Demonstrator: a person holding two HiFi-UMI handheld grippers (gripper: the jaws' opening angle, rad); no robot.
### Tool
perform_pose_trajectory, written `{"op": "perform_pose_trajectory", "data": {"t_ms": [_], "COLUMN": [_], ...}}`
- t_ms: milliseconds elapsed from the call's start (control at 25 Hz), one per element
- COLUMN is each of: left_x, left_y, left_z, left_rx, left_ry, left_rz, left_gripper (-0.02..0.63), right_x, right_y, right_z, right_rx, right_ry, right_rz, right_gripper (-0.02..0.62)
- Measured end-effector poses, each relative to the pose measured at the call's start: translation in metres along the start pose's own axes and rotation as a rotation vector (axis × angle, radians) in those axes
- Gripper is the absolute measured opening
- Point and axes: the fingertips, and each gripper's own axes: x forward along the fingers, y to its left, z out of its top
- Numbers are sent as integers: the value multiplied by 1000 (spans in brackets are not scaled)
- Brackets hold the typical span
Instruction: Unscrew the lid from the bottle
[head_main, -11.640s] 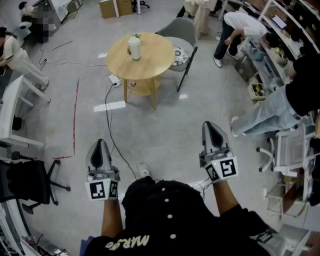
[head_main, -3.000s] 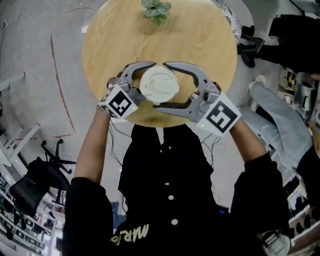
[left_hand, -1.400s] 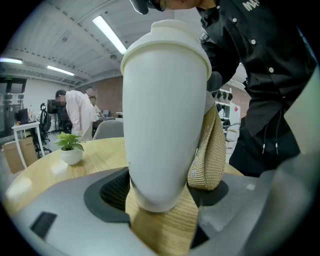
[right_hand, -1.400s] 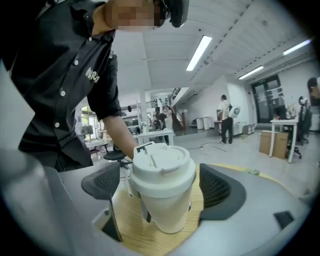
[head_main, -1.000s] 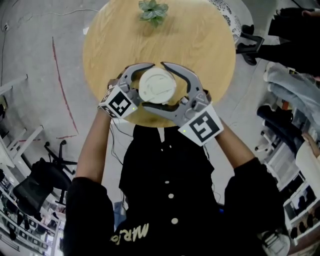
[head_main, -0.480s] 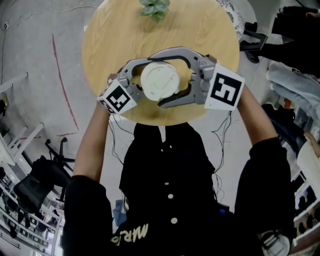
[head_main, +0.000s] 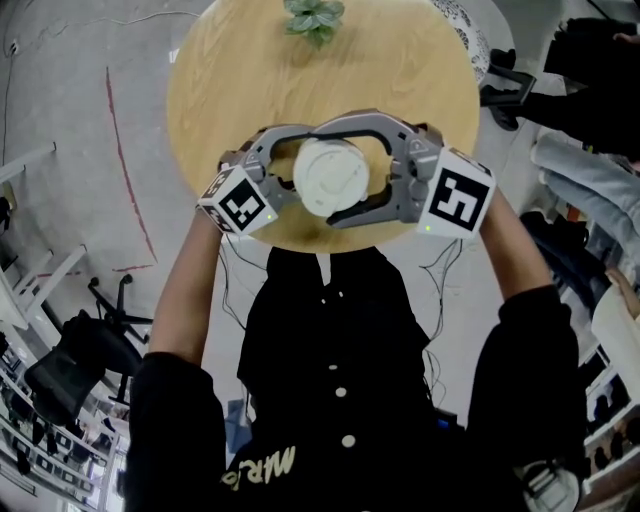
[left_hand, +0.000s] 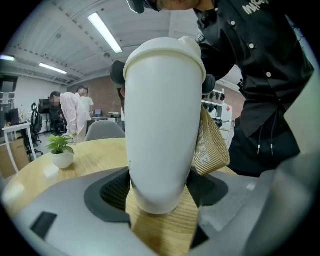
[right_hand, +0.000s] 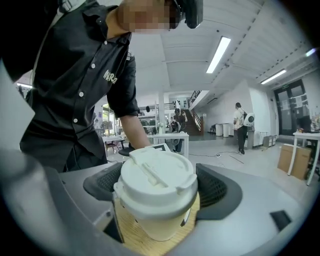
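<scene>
A white bottle (left_hand: 160, 125) with a cream lid (head_main: 332, 177) stands upright near the front edge of the round wooden table (head_main: 230, 70). A tan strap loop (left_hand: 210, 145) hangs at its side. My left gripper (head_main: 305, 170) comes in from the left, its pads pressed on the lower body of the bottle (left_hand: 159, 192). From the right, my right gripper (head_main: 325, 172) wraps around the top, and the lid (right_hand: 157, 175) sits clamped between its dark pads (right_hand: 102, 182). The bottle's base rests on the wood.
A small potted plant (head_main: 314, 17) stands at the table's far edge, also behind the bottle (left_hand: 61, 150). An office chair (head_main: 100, 350) is on the floor at the left. People (head_main: 590, 180) sit at the right. A red line (head_main: 125, 170) marks the floor.
The right gripper has swung around the lid, its marker cube going from below the bottle to the bottle's right. The left gripper and the bottle's body have stayed put.
</scene>
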Motion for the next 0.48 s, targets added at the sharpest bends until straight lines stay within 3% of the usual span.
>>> {"op": "perform_pose_trajectory", "data": {"t_ms": [240, 400, 480], "left_x": [1, 3, 3], "left_y": [-5, -4, -4], "left_z": [-2, -3, -4], "left_rx": [9, 1, -5], "left_ry": [-2, -4, -5], "left_rz": [-55, -35, -14], "left_gripper": [348, 348, 348], "right_x": [2, 1, -2], "right_y": [3, -3, -2], "right_z": [-1, -3, -4], "right_rx": [9, 60, 102], "right_ry": [-11, 1, 14], "right_rz": [19, -96, -177], "right_gripper": [465, 476, 516]}}
